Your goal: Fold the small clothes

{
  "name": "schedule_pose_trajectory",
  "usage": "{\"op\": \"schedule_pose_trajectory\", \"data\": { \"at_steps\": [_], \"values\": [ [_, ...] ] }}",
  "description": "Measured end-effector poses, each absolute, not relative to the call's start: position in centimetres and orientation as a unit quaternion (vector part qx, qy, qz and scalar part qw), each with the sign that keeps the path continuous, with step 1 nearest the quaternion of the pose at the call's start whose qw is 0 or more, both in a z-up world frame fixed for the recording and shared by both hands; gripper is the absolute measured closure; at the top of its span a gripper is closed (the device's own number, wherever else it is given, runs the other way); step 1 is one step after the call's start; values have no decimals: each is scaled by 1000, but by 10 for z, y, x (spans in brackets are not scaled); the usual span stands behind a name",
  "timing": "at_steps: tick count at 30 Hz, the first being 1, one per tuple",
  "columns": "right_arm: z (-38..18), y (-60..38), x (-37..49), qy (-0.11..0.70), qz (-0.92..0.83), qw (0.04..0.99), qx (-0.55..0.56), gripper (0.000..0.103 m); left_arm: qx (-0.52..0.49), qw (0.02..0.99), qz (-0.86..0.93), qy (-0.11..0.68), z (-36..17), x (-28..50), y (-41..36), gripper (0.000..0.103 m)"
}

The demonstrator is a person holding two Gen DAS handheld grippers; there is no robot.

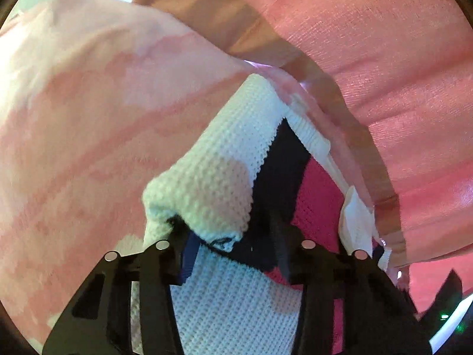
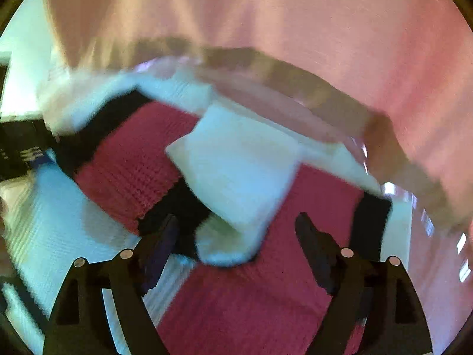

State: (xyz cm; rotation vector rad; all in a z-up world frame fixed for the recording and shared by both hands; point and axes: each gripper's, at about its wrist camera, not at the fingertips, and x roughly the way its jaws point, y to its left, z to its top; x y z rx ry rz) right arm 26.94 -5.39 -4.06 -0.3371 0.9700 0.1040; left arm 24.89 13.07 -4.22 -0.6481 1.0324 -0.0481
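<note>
A small knit sweater [image 1: 218, 171] in white, navy and magenta blocks fills the lower middle of the left wrist view. My left gripper [image 1: 233, 242] has its fingers spread, with a bunched white fold of the sweater lying between them. In the right wrist view the same sweater [image 2: 236, 295] lies spread below, with a white sleeve [image 2: 236, 171] folded across the magenta front. My right gripper [image 2: 236, 236] is open just above the sleeve's cuff. This view is motion-blurred.
A pale pink patterned cloth [image 1: 88, 103] lies to the left of the sweater. A pink surface [image 1: 399, 74] rises beyond a brown edge [image 1: 325, 82]. The same pink surface [image 2: 295, 14] fills the top of the right view.
</note>
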Motion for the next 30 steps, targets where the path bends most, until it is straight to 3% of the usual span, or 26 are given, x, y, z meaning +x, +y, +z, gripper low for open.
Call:
{"op": "schedule_pose_trajectory", "data": {
  "at_steps": [2, 3, 5, 9, 12, 15, 20, 21, 23, 24, 25, 30],
  "values": [
    [-41, -52, 276, 448, 29, 873, -189, 70, -294, 821, -20, 488, -44, 251, 129, 70],
    [-36, -64, 282, 453, 20, 876, -165, 95, -287, 824, -17, 489, -45, 251, 130, 73],
    [-17, -104, 283, 443, 4, 894, -74, 97, -274, 827, -15, 491, -46, 256, 132, 80],
    [-28, -190, 265, 473, -23, 878, 78, 96, -290, 820, -25, 493, -51, 256, 137, 78],
    [-63, -212, 254, 514, 9, 851, 110, 84, -269, 831, -15, 487, -50, 254, 129, 78],
    [-57, -227, 249, 505, 30, 848, 156, 53, -263, 836, -11, 481, -45, 252, 120, 76],
    [-55, -246, 251, 498, 35, 838, 218, 45, -327, 820, -20, 470, -42, 252, 126, 76],
    [-59, -250, 251, 501, 35, 836, 222, 48, -329, 818, -14, 471, -42, 253, 127, 78],
    [-63, -255, 251, 497, 28, 837, 226, 69, -338, 815, -4, 470, -46, 255, 130, 83],
    [-64, -258, 257, 496, 20, 839, 223, 91, -340, 816, 4, 468, -47, 255, 132, 90],
    [-62, -261, 257, 493, 19, 840, 225, 96, -341, 817, 5, 465, -46, 255, 132, 92],
    [11, -256, 248, 393, 58, 895, 202, 97, -307, 855, 10, 418, -12, 246, 132, 94]
  ]
}}
